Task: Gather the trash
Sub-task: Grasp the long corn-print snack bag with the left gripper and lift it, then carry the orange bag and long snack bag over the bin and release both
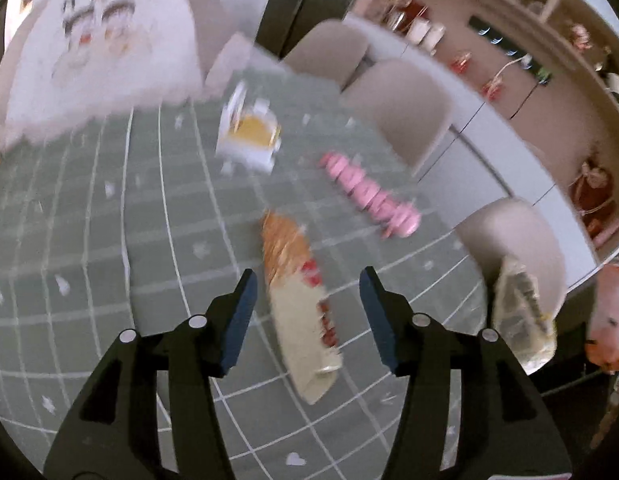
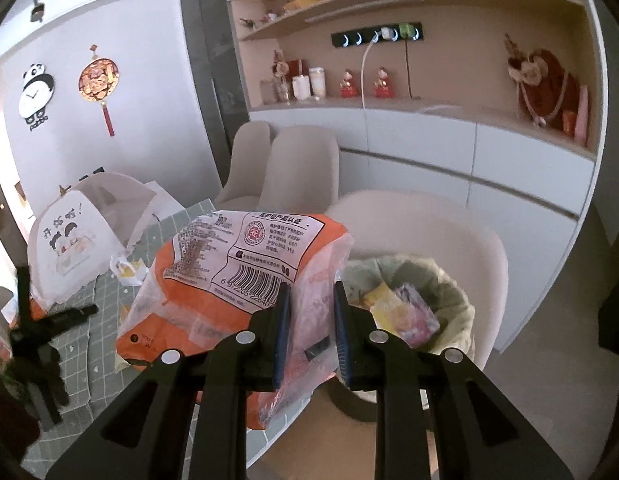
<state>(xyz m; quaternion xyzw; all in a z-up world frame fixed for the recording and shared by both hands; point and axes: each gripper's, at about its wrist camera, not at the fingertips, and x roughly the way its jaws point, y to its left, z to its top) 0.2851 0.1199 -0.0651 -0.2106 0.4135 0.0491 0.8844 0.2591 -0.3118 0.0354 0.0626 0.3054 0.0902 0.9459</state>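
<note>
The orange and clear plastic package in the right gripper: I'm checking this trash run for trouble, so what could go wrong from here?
1. The right gripper pinches only one edge of the orange and clear plastic package, so it may slip before reaching the lined trash bin.
2. The bin already holds wrappers; the bulky package might catch on its rim.
3. The open left gripper straddles a beige, orange and red snack wrapper; the blurred view suggests a mistimed close.

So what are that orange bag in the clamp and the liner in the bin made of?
Orange bag: thin glossy plastic film, apparently; it crinkles, shines, and its edge is see-through beside the printed label. Bin liner: likely thinner plastic, pale and translucent, wrinkled over the rim.
</note>
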